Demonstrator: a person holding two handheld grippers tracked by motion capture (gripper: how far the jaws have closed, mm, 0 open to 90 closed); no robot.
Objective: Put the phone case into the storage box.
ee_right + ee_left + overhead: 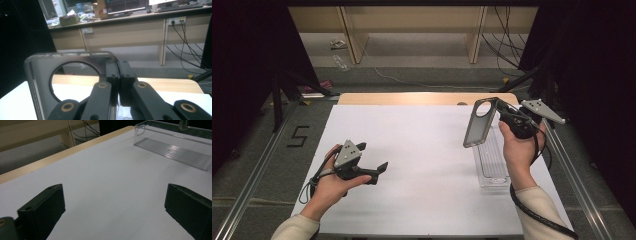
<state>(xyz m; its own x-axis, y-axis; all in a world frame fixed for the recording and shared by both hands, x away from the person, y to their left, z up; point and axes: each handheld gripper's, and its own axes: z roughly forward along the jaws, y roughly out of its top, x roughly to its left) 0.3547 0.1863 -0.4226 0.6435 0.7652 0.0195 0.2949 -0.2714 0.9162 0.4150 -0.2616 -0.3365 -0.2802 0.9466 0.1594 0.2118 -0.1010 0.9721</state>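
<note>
Clear tray (491, 165) lies below the raised phone case (480, 122).

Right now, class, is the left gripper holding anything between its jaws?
No. In the left gripper view the left gripper has its jaws spread wide, with only the bare white table between them.

My left gripper (373, 159) sits low over the near-left of the table, held from below by my left hand (332, 182), jaws spread wide apart with nothing between them. My right gripper (501, 111) is raised at the far right, gripped in my right hand (518, 147), jaws pressed together on the rim of a phone case (478, 122). Both forearms wear pale sleeves.
</note>
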